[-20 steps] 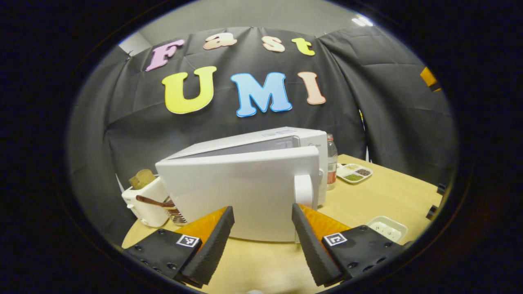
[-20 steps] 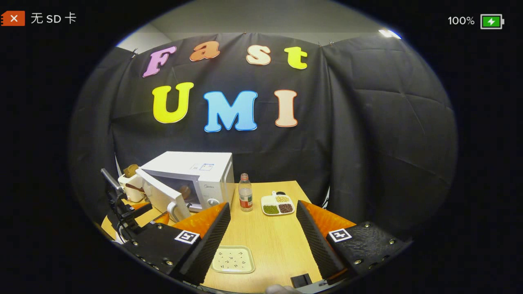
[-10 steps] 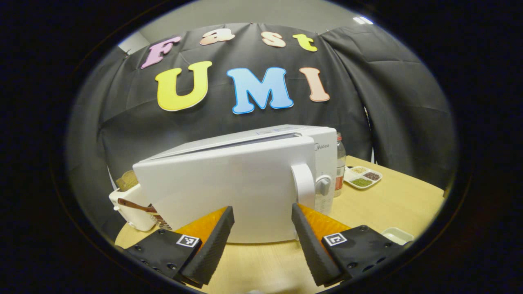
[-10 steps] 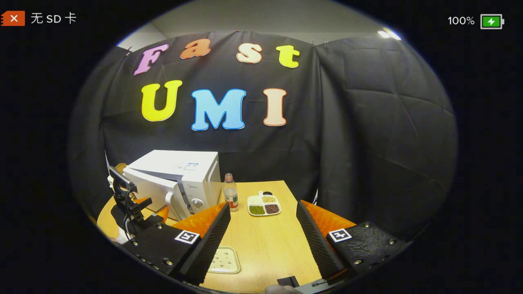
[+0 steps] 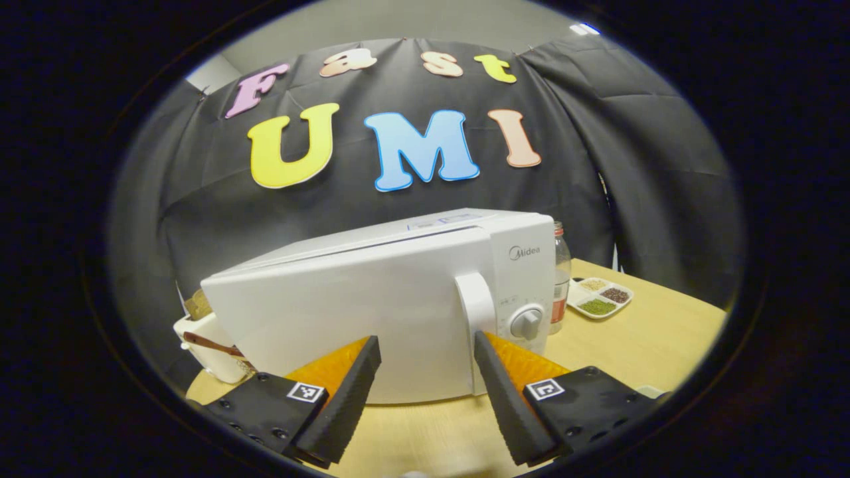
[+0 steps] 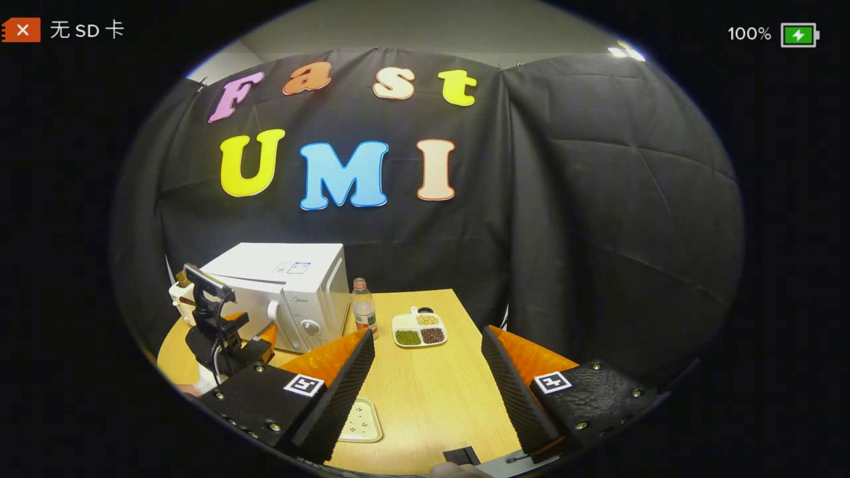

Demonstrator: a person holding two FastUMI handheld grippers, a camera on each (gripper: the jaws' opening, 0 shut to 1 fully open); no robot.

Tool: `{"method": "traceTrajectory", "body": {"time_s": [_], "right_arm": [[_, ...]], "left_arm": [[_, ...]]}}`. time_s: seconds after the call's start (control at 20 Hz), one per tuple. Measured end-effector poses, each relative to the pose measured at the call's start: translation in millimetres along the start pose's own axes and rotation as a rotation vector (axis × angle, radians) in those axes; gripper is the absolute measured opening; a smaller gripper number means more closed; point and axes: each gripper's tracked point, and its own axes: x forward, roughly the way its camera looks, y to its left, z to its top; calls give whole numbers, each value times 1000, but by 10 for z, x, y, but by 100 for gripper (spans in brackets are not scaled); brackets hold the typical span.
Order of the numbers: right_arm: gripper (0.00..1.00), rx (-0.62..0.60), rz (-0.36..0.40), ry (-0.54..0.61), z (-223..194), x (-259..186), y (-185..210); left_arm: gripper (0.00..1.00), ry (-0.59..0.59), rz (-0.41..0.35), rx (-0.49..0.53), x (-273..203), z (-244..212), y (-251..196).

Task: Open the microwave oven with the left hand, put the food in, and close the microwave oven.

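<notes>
Microwave (image 5: 372, 312) is hiding most of the toaster (image 5: 199, 335) and the bottle's (image 5: 561, 279) left side. Left finger (image 6: 332, 392) is covering part of the small plate (image 6: 364, 425). Black block (image 6: 460, 456) is getting cut off at the bottom edge. Whether food is sitting inside the microwave: can't tell.

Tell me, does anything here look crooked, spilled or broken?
Nothing stands out. The microwave sits level on the table, its door looks shut, the bottle stands upright, and the divided dish holds its contents unspilled.

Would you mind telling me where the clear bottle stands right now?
The bottle stands upright on the table, just right of the microwave in the right gripper view, with the divided dish further right.
</notes>
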Motion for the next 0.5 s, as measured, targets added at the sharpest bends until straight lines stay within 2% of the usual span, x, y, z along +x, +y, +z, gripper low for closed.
{"method": "traceTrajectory", "body": {"time_s": [0.1,0.2,0.25,0.3,0.4,0.45,0.5], "right_arm": [[99,6,-2,2,-15,-4,-9],[99,10,2,7,-21,0,10],[99,8,5,7,-23,6,28],[99,7,8,5,-14,4,41],[99,11,20,6,-2,2,85],[99,11,27,3,10,3,107],[99,8,31,1,16,-6,128]], "left_arm": [[94,-4,16,12,19,-13,69],[100,-5,14,2,1,-11,51],[100,-4,14,5,17,-12,45],[94,-2,15,9,17,-10,38],[99,-22,41,15,115,41,62],[94,18,1,-2,168,-32,-42],[96,23,11,-20,147,-55,-91]]}}
